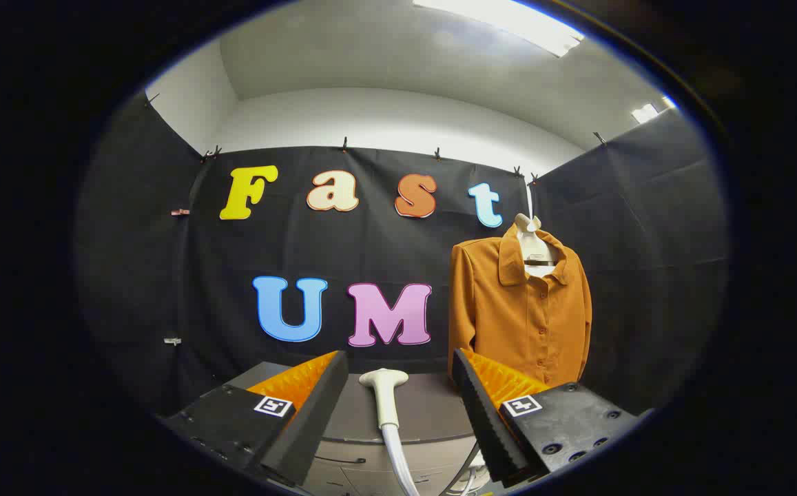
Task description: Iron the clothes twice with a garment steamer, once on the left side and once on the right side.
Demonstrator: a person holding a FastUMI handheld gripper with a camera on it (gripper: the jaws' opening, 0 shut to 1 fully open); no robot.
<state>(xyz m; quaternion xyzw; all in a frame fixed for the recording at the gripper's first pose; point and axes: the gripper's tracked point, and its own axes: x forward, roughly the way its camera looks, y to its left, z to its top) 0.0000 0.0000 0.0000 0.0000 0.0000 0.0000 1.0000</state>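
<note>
A rust-orange button shirt (523,315) hangs on a white hanger (529,234) against the booth wall, beyond my right finger. The white garment steamer head (384,396) stands upright on a grey cabinet top (426,413), with its white hose (398,461) running down toward me. My gripper (399,375) is open, fingers spread wide. The steamer head sits in the gap between them, a little ahead, touching neither finger.
The grey cabinet has drawer fronts (350,468) below its top. Black cloth walls close the booth at the back and on both sides. Another cable (463,472) hangs beside the hose near my right finger.
</note>
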